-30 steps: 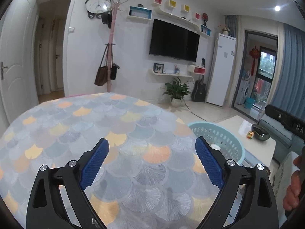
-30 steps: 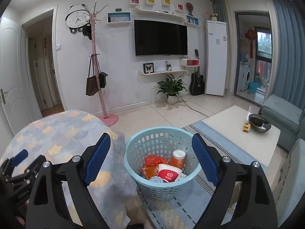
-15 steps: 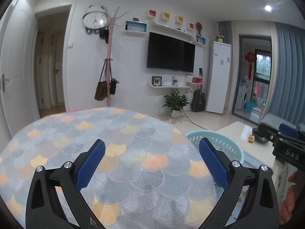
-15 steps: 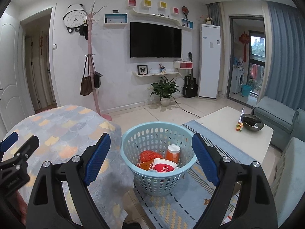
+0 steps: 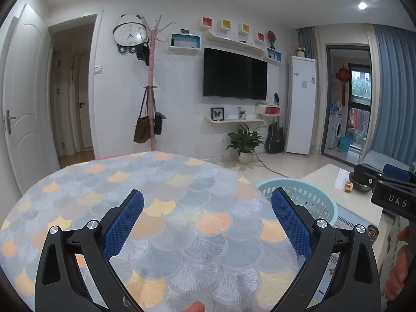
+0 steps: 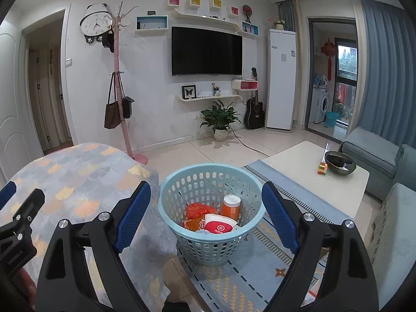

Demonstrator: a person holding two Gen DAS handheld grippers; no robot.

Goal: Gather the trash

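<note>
- The left gripper [image 5: 207,202] has its jaws spread wide with nothing between the blue pads [image 5: 122,225]; they have just been opening.
- The right gripper [image 6: 206,208] points slightly downward, jaws apart and empty.
- A hand [image 5: 397,267] grips the right gripper's handle.

1. The surface [image 5: 166,208] under its patterned cloth lies bare – open room across it.
2. The basket [image 6: 208,236] stands on the rug [image 6: 249,280] just beside the surface's draped edge; its mouth is open from above, while a bottle [image 6: 231,206] and wrappers fill the bottom.
3. The coffee table [image 6: 306,171] stands near the basket's far side – a floor strip lies between them.
4. The sofa [image 6: 395,223] bounds the right.
</note>
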